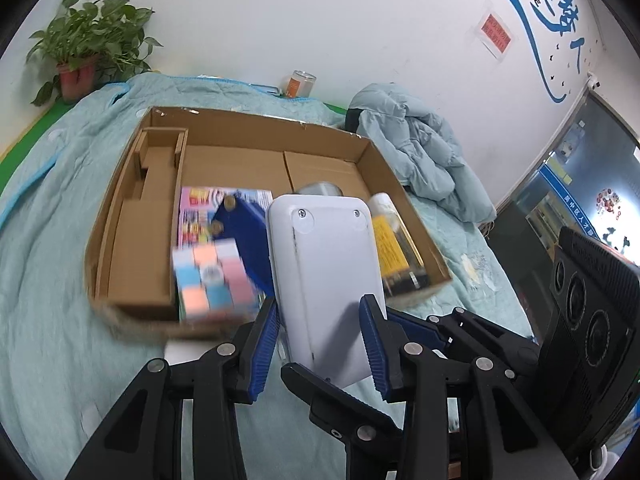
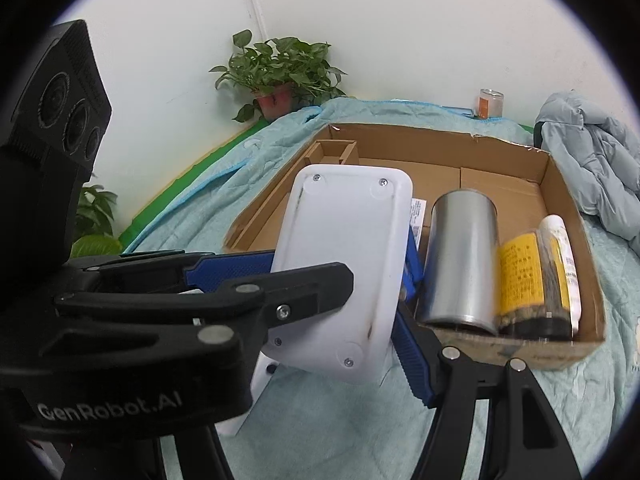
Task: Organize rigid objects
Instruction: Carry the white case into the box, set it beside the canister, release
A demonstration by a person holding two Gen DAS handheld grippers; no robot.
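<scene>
Here both the left gripper (image 1: 320, 332) and right gripper (image 2: 320, 300) clamp the white device (image 1: 324, 276)

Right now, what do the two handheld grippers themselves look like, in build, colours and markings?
Both are black plastic linkage frames with silver pivot pins. The left gripper and right gripper carry ribbed blue finger pads. White "GenRobot.AI" lettering marks one black body. A black camera housing with three round lenses sits on top. No cables or sleeves show.
</scene>
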